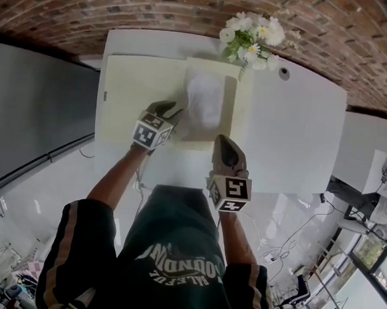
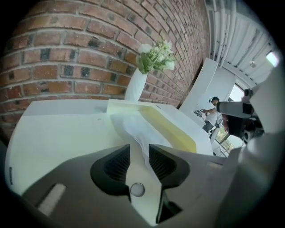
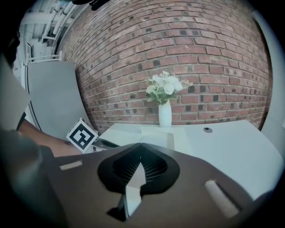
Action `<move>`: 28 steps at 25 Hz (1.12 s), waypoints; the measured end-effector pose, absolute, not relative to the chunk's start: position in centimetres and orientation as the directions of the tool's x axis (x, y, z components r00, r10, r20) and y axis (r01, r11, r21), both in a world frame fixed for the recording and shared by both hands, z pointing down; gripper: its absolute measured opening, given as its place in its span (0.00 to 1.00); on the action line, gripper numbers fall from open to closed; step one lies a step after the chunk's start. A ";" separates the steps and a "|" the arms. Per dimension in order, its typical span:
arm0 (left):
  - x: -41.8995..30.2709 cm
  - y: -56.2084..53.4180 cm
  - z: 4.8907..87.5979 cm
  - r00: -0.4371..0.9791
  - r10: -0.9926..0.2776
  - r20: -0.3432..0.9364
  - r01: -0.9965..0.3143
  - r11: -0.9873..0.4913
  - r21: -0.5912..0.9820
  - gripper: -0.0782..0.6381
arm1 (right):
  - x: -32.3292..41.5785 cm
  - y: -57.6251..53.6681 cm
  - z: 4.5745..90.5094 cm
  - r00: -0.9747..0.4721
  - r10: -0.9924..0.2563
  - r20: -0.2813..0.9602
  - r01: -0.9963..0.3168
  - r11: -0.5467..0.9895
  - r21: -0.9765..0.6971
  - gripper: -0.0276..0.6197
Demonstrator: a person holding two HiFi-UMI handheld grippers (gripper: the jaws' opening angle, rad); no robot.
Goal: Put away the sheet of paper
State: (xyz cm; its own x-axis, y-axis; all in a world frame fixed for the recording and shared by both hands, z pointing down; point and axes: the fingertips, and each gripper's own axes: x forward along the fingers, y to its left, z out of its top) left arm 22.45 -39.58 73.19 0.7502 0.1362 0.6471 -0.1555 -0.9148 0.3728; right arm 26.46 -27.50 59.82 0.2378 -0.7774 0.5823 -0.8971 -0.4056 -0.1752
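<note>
A red brick wall stands behind a smooth white counter. On the counter lies one flat, pale yellow folder, shaped like a wide rectangle. One white sheet of paper rests on top of the folder, on its right half. The sheet is thin and wavy, not flat. Its long side runs away from the person and toward the wall, and its near end points back at the person. There are two tongs, each with a cube of black and white squares on it. The left tongs are at the near end of the sheet. They are spread apart, with the paper's edge lying in the gap between them, and their ribbed dark pads do not squeeze it. The right tongs are a little back from the folder, over the white counter, and they are pressed together with nothing in them. One white vase with white flowers and green leaves stands by the wall, just past the folder. One small round hole is in the counter near the vase.
</note>
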 end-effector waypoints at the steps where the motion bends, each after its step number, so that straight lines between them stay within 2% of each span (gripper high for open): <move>1: 22.1 -39.9 72.6 0.763 0.116 0.636 -0.163 -0.918 0.362 0.29 | 26.3 -27.9 59.7 0.230 -0.783 0.578 -0.902 -0.395 -0.176 0.04; 2: 21.7 -40.3 71.9 0.775 0.092 0.625 -0.174 -0.920 0.350 0.27 | 26.0 -28.2 59.5 0.222 -0.789 0.574 -0.907 -0.383 -0.177 0.04; 5: 20.6 -41.0 69.7 0.808 0.030 0.588 -0.197 -0.928 0.317 0.13 | 25.3 -29.3 58.6 0.199 -0.807 0.556 -0.922 -0.346 -0.172 0.04; 17: 17.5 -40.9 61.0 0.862 -0.109 0.495 -0.234 -0.952 0.196 0.12 | 24.8 -32.3 53.1 0.148 -0.886 0.440 -0.964 -0.228 -0.134 0.04; 28: 16.9 -40.1 56.1 0.893 -0.169 0.417 -0.239 -0.964 0.120 0.12 | 24.8 -31.9 49.3 0.161 -0.924 0.347 -0.974 -0.206 -0.097 0.04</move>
State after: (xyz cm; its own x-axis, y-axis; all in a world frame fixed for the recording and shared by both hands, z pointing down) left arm 16.88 -40.08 56.15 0.8932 -0.1692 0.4166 -0.2386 -0.9637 0.1201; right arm 24.82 -31.85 49.28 0.1611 -0.9239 0.3471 -0.9736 -0.2064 -0.0974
